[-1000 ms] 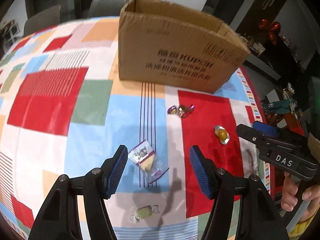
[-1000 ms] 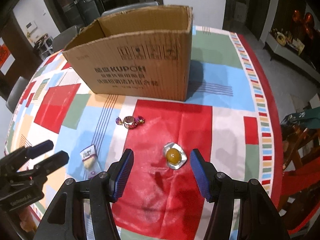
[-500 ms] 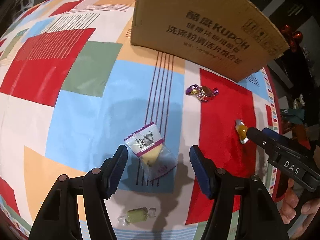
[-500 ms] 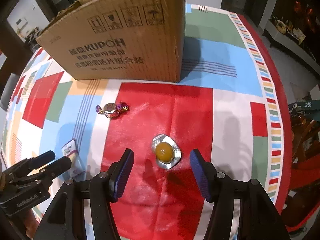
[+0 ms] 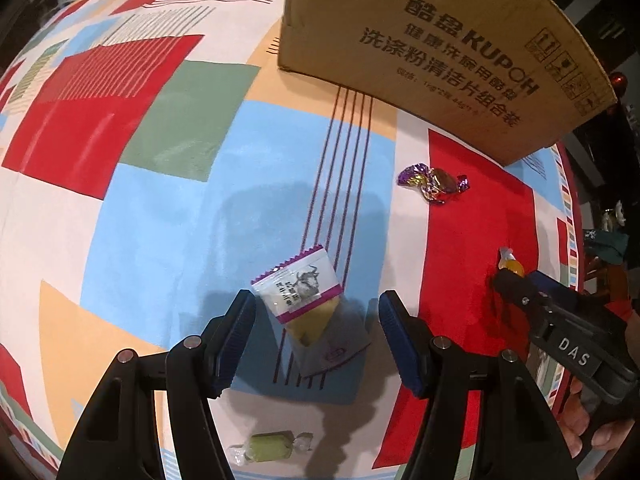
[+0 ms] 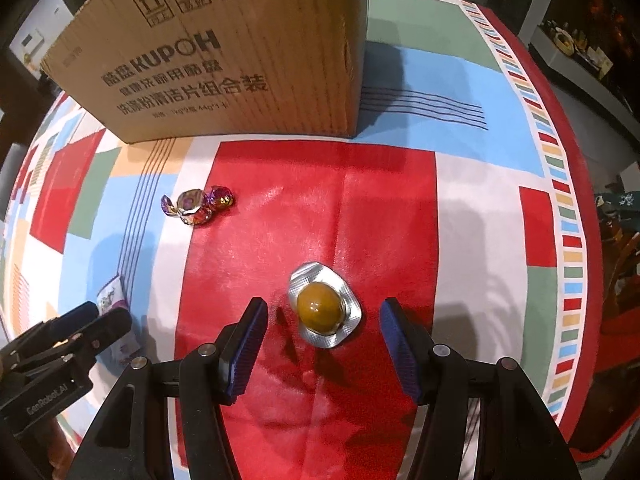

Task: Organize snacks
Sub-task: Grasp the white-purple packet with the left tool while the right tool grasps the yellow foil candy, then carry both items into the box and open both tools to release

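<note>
Both grippers are parted w/ nothing gripped: the left gripper (image 5: 316,324) straddles the sachet (image 5: 306,298) on the blue patch of the cloth (image 5: 160,216), and the right gripper (image 6: 322,334) straddles the foil candy (image 6: 324,306) on the red patch, box (image 6: 224,52) just behind. Sachet looks light, limp and slick, so prob. best pinched across the stiffer printed end, not the clear tail. Foil candy looks light w/ a hard dome and a thin rim that'd crumple, so grip across the dome.
</note>
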Tool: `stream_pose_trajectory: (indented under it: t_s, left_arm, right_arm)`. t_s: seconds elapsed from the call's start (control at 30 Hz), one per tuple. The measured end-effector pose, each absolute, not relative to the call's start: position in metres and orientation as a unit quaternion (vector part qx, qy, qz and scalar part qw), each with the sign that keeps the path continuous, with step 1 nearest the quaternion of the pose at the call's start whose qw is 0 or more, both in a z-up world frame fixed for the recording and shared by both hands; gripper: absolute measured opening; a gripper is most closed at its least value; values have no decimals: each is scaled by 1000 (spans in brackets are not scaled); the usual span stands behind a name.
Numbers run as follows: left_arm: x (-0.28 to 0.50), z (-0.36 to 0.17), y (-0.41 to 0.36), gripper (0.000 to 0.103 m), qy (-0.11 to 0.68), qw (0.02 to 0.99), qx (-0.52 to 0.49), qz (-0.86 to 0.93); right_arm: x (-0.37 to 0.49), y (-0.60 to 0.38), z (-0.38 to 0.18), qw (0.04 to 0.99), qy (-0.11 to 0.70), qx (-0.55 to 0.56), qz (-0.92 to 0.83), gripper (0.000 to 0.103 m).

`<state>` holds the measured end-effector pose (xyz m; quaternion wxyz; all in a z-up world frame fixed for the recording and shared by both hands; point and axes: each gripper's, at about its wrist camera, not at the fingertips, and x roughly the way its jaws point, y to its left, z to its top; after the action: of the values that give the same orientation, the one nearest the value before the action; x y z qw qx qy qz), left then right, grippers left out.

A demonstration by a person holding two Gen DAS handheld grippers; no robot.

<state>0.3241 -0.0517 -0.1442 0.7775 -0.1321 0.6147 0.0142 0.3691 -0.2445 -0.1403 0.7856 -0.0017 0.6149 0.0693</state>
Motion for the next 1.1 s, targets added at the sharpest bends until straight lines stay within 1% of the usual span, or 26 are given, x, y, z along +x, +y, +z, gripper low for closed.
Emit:
stream_pose_trajectory:
  t_s: [0.07,0.1,0.13,0.2,0.23,0.27,0.3,0.67,0.73,1.1]
  left_arm:
    - [323,-144,-52,62,613,779,-129,15]
    - [323,-145,-53,61,613,780,-128,15]
    - [322,-144,-53,56,612,781,-126,19]
    - [323,-144,-55,50,611,782,-125,16]
    - [323,-144,-55,44,610,782,-124,14]
    - [322,-144,-54,42,609,783,-125,9]
    - [322,-144,-54,41,608,783,-126,7]
    - [319,-138,-55,38,603,789,-120,-20]
    - [318,-134,-56,35,600,791,-114,-22]
    - [309,-119,-52,35,584,803,-110,-42]
  right_arm:
    - [369,-243,-143,784,617,-1,69,59]
    - [369,-242,-145,784,617,-2,68,58]
    - [369,-241,-145,786,614,-7,66,57]
    - [369,-239,-146,789,612,-18,59,51]
    - [369,-238,-146,790,610,-22,56,48]
    - [369,-238,-146,792,607,-25,53,42]
    - [369,-237,-146,793,606,-26,51,39]
    - [358,-229,-140,794,605,-18,59,38]
    - [355,-227,-135,796,602,-20,62,38]
    - [329,-211,-106,808,583,-27,80,38]
